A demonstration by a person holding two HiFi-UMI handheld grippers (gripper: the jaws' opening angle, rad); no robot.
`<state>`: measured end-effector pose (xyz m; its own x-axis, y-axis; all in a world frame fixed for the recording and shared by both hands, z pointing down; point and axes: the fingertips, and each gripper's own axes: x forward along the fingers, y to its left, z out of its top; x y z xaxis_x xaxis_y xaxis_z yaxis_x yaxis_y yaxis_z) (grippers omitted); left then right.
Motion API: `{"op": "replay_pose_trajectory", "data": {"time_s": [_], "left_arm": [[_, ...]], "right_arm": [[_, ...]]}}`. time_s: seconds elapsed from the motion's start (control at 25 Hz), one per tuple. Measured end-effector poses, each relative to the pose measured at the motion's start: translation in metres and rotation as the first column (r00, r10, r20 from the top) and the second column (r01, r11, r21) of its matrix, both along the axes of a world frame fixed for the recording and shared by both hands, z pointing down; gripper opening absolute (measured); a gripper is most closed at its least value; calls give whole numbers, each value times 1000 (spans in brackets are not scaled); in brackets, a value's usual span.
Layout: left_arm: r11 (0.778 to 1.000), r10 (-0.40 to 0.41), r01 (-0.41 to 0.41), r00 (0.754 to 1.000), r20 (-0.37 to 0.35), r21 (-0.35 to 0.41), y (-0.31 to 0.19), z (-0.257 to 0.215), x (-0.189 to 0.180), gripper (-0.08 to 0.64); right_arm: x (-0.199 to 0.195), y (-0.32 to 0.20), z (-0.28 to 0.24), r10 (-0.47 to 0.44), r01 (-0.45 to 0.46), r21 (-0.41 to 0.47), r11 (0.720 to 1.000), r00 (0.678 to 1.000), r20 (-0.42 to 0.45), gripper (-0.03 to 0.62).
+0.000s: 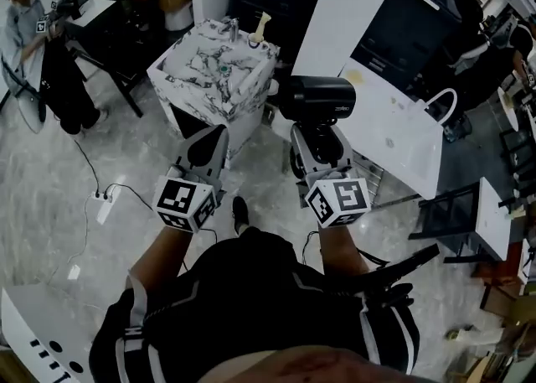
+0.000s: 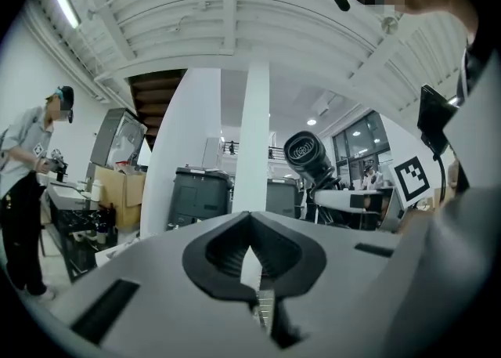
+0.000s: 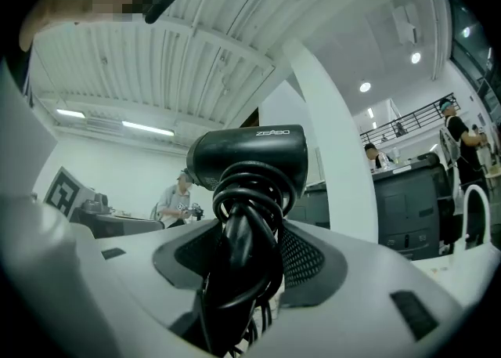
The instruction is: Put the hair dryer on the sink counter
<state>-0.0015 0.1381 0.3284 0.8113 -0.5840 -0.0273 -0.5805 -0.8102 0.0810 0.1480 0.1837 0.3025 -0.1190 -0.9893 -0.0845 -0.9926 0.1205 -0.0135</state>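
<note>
The one thing I can read is a pale brand word on the barrel of the glossy black plastic hair dryer (image 3: 246,153), something like "ZISABO", though I cannot vouch for every letter, and the head view shows it too small.

Head view: steeply downward, over the left gripper (image 1: 215,138) and right gripper (image 1: 318,142) to the floor (image 1: 126,151). Gripper views: close-range, angled up toward the ceiling (image 2: 235,19). All three share the hair dryer (image 1: 322,98).
</note>
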Motion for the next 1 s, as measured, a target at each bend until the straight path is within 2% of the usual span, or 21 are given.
{"op": "replay_pose_trajectory", "data": {"time_s": [0.2, 0.4, 0.6, 1.0], "left_arm": [[999, -43, 43, 999, 10, 9, -34, -4, -11, 3], [998, -66, 65, 998, 4, 12, -76, -13, -10, 3], [998, -64, 64, 998, 12, 11, -116, -17, 2, 3], [999, -35, 35, 999, 18, 27, -168, -17, 37, 3]], "right_arm": [[-12, -44, -1, -53, 53, 5, 999, 999, -3, 235], [-9, -83, -8, -65, 65, 2, 998, 998, 5, 235], [0, -124, -13, -69, 69, 6, 998, 998, 12, 235], [25, -169, -9, -47, 47, 12, 999, 999, 23, 235]]}}
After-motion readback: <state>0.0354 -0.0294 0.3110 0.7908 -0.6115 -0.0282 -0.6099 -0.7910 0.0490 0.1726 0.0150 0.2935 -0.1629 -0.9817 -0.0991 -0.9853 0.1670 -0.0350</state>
